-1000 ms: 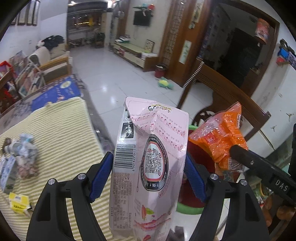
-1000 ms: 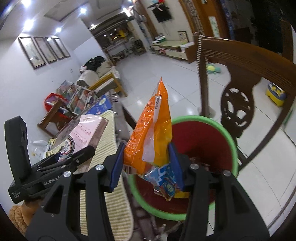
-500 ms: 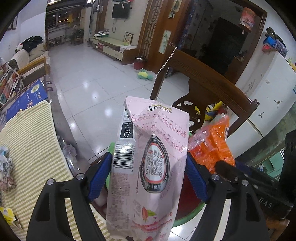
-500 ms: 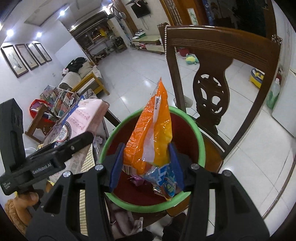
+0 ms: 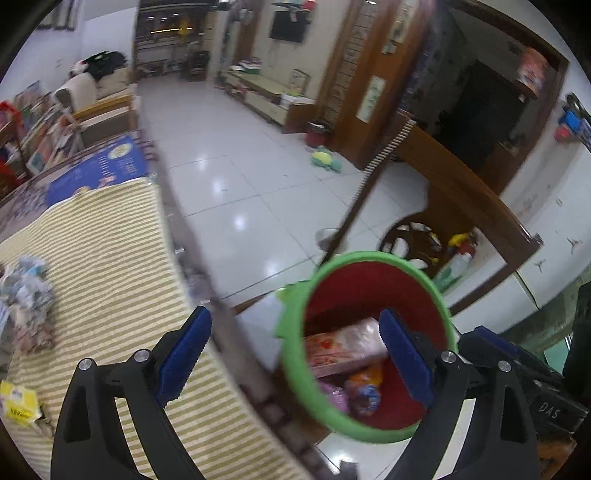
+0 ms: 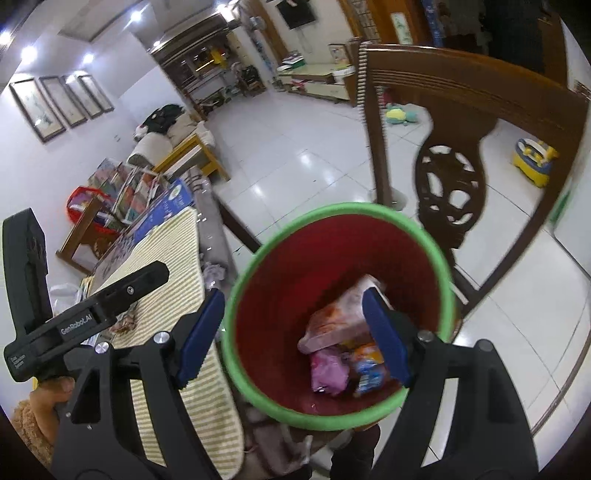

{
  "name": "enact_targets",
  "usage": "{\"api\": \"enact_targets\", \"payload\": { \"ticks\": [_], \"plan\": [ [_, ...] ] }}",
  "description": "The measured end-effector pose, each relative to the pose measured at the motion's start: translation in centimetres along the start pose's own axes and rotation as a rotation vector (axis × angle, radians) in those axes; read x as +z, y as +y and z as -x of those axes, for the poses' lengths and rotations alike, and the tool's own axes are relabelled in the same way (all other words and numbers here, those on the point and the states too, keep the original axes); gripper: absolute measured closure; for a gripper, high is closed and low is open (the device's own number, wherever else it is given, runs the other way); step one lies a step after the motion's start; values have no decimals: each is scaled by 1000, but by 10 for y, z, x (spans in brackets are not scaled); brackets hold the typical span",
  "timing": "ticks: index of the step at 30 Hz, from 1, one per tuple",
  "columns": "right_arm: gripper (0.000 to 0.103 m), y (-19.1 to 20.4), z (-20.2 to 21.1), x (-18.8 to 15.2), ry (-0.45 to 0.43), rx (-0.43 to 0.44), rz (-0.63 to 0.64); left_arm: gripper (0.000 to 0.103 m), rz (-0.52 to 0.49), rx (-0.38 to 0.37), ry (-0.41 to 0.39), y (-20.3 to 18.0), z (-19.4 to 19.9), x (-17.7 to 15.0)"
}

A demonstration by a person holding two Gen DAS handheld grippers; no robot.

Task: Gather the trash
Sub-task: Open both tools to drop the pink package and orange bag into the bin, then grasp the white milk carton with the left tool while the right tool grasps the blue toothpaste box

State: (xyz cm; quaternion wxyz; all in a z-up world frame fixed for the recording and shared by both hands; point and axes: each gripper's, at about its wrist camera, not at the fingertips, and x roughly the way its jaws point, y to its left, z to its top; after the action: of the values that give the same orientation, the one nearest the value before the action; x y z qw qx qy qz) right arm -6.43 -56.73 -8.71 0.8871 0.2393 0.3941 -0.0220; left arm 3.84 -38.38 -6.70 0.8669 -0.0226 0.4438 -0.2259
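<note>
A lived-in family home, by the look of it: beyond the jaws a tiled living room holds a sofa (image 6: 173, 138), wall-mounted television (image 5: 289, 23), framed pictures (image 6: 61, 105), a carved wooden chair (image 6: 448, 173) and what seem children's toys (image 6: 533, 162).

Table under a striped yellow mat (image 5: 110, 266), crumpled wrappers (image 5: 26, 295) and a yellow packet (image 5: 18, 404) on it

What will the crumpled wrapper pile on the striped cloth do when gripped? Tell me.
The crumpled wrapper pile looks like thin loose film, so it is probably light and will likely squash flat between pads. Being several loose pieces, some may slip free, leaving bits on the striped cloth.
</note>
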Motion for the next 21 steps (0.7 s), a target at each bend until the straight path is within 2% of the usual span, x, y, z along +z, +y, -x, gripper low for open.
{"api": "enact_targets", "payload": {
  "ticks": [5,10,14,17,21],
  "plan": [
    [28,44,-21,-5,37,45,59,15,78,82,-28,59,24,-10],
    [28,104,-45,-20,78,94,125,15,146,187,-51,136,54,-22],
    [28,151,-59,-35,105,124,161,15,160,279,-60,199,77,-32],
    [28,180,-67,-46,121,132,174,15,141,377,-70,258,98,-35],
    [28,225,-83,-67,153,147,198,22,131,461,-19,335,109,-38]
  ]
}}
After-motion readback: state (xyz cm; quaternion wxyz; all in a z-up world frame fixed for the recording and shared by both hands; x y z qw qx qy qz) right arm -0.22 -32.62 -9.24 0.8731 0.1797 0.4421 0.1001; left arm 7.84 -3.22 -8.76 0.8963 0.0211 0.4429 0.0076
